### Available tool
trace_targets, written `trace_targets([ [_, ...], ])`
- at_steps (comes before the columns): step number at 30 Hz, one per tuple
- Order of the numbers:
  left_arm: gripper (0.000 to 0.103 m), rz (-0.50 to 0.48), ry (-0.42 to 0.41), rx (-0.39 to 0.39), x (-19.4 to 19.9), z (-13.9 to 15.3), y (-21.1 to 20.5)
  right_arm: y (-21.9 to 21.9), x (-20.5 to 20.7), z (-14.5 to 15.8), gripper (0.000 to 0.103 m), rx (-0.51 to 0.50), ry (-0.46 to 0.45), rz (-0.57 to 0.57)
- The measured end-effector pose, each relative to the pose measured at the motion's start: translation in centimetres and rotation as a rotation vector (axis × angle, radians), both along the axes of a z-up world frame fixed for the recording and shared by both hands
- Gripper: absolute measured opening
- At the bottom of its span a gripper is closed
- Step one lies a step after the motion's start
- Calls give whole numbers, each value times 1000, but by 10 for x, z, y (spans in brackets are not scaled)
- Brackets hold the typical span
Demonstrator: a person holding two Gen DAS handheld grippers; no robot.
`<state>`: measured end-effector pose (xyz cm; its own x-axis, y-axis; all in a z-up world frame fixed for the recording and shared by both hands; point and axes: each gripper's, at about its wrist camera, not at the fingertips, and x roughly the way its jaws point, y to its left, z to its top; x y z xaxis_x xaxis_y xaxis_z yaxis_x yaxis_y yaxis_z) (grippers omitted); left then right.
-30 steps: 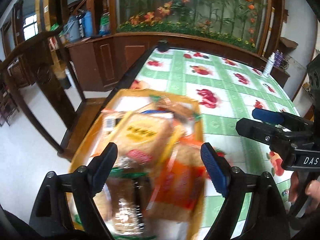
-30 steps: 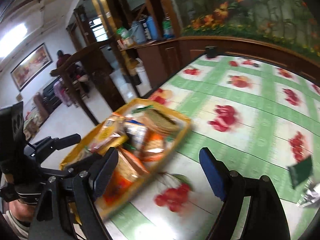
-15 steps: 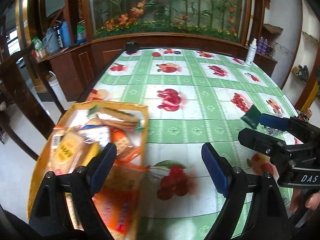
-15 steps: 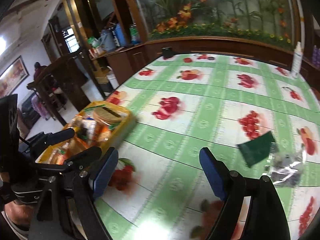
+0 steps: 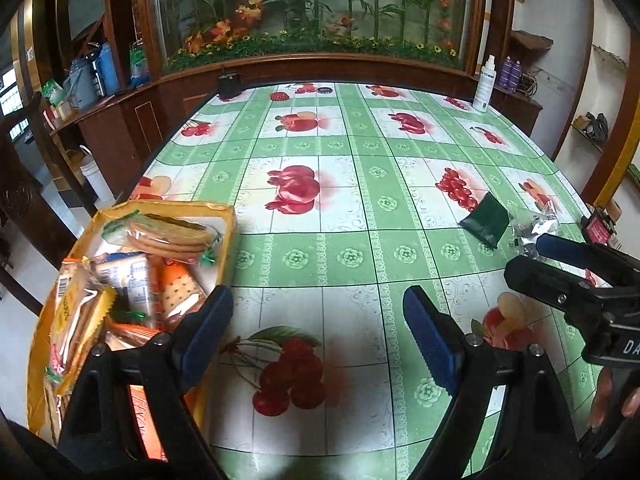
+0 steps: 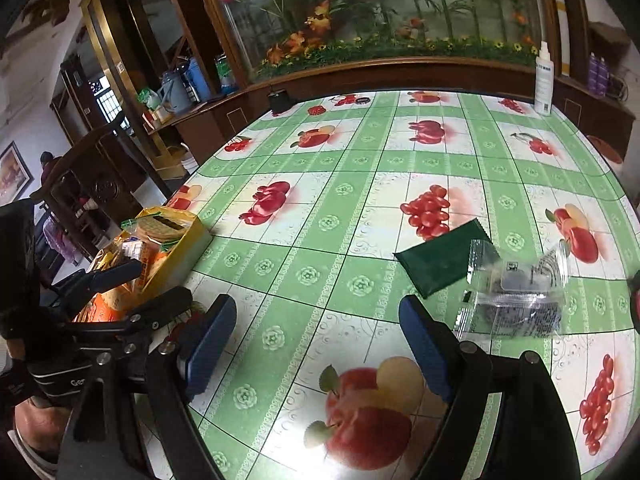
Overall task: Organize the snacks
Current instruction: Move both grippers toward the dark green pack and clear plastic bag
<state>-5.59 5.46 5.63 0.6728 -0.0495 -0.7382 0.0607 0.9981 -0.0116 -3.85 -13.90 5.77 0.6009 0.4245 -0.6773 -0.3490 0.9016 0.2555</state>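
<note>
Step in hand, as judged: reach for the loose snacks not yet in the box. Left gripper (image 5: 318,334) spread wide, nothing between its pads, over bare counter (image 5: 348,216) at lower centre of the left view. Right gripper (image 6: 318,340) likewise wide and empty, low centre of the right view, above the apple print. Yellow snack box (image 5: 230,224) sits at lower left of the left view, on the counter's near-left edge. Contents: a clear pack of round biscuits (image 5: 172,234) at the far end, a pack of square crackers (image 5: 178,296) near the middle, a yellow-wrapped biscuit pack (image 5: 76,320) leaning on the left wall, plus orange-wrapped packs partly hidden behind the left gripper. Box looks close to full. Two items lie outside it, well apart from the box: a dark green packet (image 6: 440,266) right of centre in the right view, and a clear plastic packet (image 6: 516,292) with dark contents overlapping the green packet's right edge. Both lie just ahead and right of the right gripper. Next move, likely: right gripper advances up and rightward, lowers with the pads straddling one packet, then closes. Both are thin and flat, so pinching an edge may slip; the clear film looks slick.
</note>
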Motion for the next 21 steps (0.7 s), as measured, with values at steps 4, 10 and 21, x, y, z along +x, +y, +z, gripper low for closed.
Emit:
trace_targets([
  [4, 87, 0, 6, -4, 1, -3, -2, -6, -4, -2, 83, -15, 0, -9],
  [10, 87, -19, 22, -29, 5, -6, -11, -32, -9, -8, 84, -44, 15, -63],
  [21, 87, -141, 71, -24, 26, -7, -61, -82, -4, -18, 84, -70, 59, -187],
])
